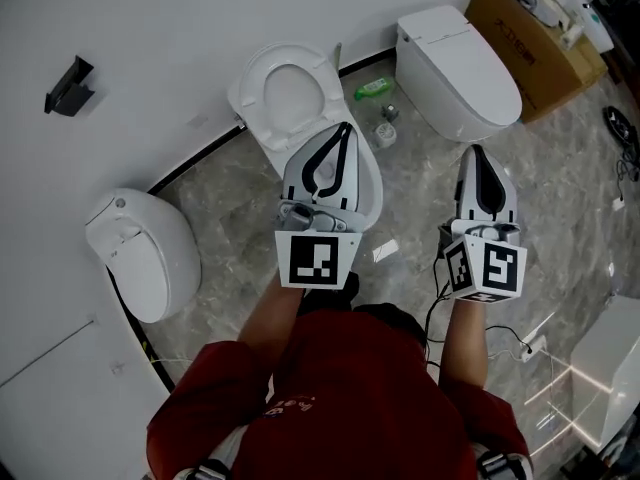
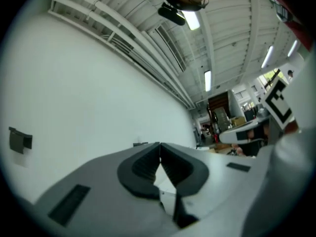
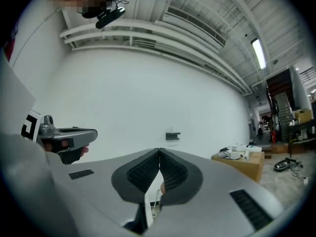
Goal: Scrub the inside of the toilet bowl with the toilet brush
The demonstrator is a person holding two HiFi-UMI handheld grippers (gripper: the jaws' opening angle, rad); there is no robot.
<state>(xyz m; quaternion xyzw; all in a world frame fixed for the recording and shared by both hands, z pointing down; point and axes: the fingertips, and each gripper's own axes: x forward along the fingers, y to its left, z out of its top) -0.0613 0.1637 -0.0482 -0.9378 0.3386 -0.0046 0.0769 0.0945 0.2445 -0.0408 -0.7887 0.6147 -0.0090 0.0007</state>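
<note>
The person in a red shirt stands in front of the middle toilet, which is against the white wall with its seat lifted up. The left gripper is held over the bowl of this toilet and hides most of it in the head view. The right gripper is beside it, over the grey floor, between the middle toilet and a second toilet whose lid is closed. Both grippers point to the wall. In the left gripper view its fingers are closed tip to tip and hold nothing. In the right gripper view the fingers are also pressed together and hold nothing. I cannot make out the toilet brush in any view. A green bottle and two small things that I cannot identify lie on the floor between the two toilets. A third toilet stands at the left, well apart. A cardboard box with some things on top is behind the second toilet, and a small black bracket is fixed on the wall.
</note>
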